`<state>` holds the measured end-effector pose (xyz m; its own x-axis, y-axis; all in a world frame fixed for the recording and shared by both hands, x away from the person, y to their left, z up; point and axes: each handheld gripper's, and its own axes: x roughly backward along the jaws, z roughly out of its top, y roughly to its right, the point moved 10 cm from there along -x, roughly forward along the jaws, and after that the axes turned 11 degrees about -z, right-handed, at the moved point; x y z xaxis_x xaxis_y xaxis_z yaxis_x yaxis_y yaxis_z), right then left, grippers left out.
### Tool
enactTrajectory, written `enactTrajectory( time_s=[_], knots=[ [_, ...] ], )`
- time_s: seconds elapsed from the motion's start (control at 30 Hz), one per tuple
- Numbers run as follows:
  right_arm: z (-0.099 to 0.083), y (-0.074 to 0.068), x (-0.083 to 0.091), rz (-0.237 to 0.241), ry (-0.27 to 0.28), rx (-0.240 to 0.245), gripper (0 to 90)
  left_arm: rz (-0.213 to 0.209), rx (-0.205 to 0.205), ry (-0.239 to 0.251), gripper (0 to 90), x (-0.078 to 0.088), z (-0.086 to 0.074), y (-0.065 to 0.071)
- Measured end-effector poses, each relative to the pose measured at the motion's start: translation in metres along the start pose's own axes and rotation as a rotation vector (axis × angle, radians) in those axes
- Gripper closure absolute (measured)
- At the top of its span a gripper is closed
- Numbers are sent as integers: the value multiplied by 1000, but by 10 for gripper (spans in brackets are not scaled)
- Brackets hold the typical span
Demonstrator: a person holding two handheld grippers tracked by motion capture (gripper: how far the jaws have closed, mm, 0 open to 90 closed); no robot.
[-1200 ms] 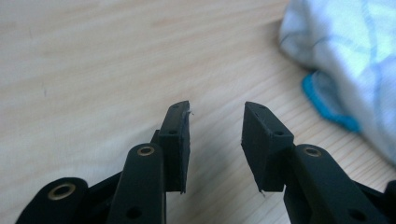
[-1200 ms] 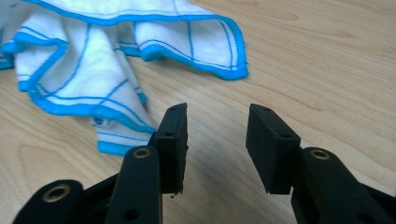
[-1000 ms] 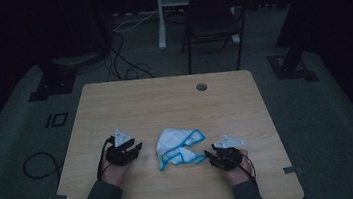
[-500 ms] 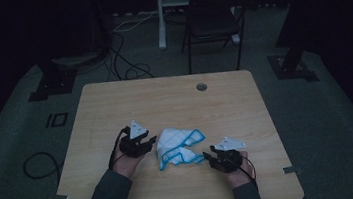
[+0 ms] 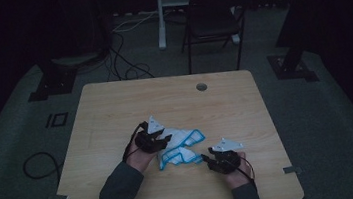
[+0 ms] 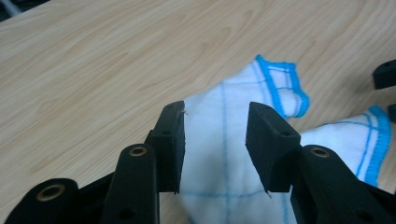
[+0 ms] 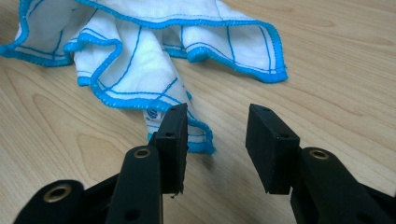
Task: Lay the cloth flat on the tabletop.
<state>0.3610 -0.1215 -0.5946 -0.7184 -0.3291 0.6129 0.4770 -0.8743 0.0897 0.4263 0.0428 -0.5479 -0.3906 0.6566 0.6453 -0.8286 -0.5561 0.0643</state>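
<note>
A white cloth [image 5: 182, 146] with blue edging and thin blue lines lies crumpled on the wooden table [image 5: 164, 96], nearer the front. My left gripper [image 5: 166, 140] is over the cloth's left part. In the left gripper view the left gripper [image 6: 215, 109] is open and its jaws have just been opening; the cloth [image 6: 219, 149] lies below the gap, and the pads do not press it. My right gripper [image 5: 208, 156] sits at the cloth's right front corner. The right gripper [image 7: 217, 112] is open, with a cloth [image 7: 140, 60] tip beside its left pad.
A round cable hole [image 5: 201, 86] sits near the table's far edge. A dark chair [image 5: 213, 20] and a desk leg stand behind the table, with cables on the floor. Bare wood spreads over the table's far half and left side.
My left gripper has moved right from the table's left side onto the cloth's left part. The right gripper has stayed put. The cloth looks the same.
</note>
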Motion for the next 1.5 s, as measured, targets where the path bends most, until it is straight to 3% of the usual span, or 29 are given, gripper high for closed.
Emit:
enactTrajectory(
  time_s=[0.4,0.63,0.87,1.03,1.1,1.3,1.43,1.5],
  knots=[
    [-5,-4,-7,3,-34,19,618,-52,-57,-50,568,-19,2,21],
    [-7,-6,-9,0,-53,26,670,-70,-43,-69,550,-25,-6,21],
    [-9,-8,-11,-2,-66,37,735,-88,-66,-87,536,-31,-8,28],
    [-9,-8,-11,-7,-69,39,758,-79,-77,-113,530,-34,-15,27],
    [-10,-8,-12,-5,-74,38,759,-51,-108,-143,530,-37,-20,27],
    [-10,-8,-12,-3,-78,41,793,-17,-89,-156,715,-32,-19,20],
    [-11,-10,-12,3,-80,47,825,11,-78,-129,861,-24,-14,14],
    [-11,-10,-12,3,-81,48,844,18,-80,-126,882,-21,-12,11]
  ],
)
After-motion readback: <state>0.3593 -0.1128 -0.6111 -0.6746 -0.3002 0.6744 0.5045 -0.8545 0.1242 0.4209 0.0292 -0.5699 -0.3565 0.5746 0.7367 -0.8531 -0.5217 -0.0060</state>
